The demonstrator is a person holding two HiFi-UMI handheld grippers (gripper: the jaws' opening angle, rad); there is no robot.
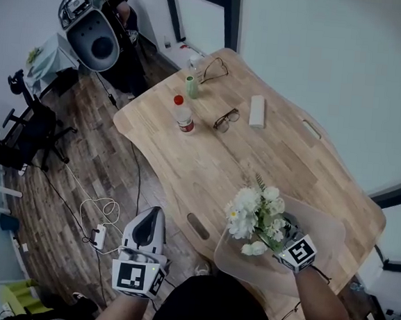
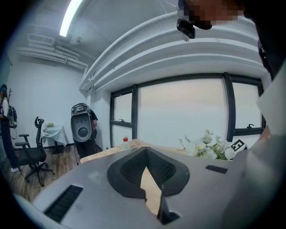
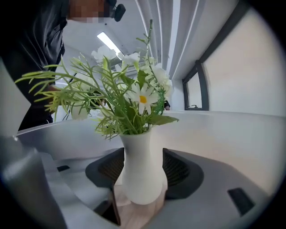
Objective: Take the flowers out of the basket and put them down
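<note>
White and yellow flowers (image 1: 254, 220) stand in a slim white vase (image 3: 140, 167) at the wooden table's (image 1: 206, 170) near right. In the right gripper view the vase rests upright on a wood-coloured surface. My right gripper (image 3: 142, 163) is open, with the vase's belly between its dark pads (image 3: 178, 172). In the head view that gripper (image 1: 278, 241) sits under the blooms, which hide the vase. A pale, see-through basket (image 1: 323, 233) lies around it; whether the vase stands inside I cannot tell. My left gripper (image 1: 152, 214) hangs shut and empty off the table's near edge (image 2: 145, 166).
Farther along the table are a red-capped bottle (image 1: 183, 114), a green bottle (image 1: 192, 85), two pairs of glasses (image 1: 226, 118) (image 1: 215, 69) and a white box (image 1: 258, 111). A power strip with cables (image 1: 99, 236) lies on the floor. A grey machine (image 1: 93, 31) and an office chair (image 1: 29, 127) stand at the left.
</note>
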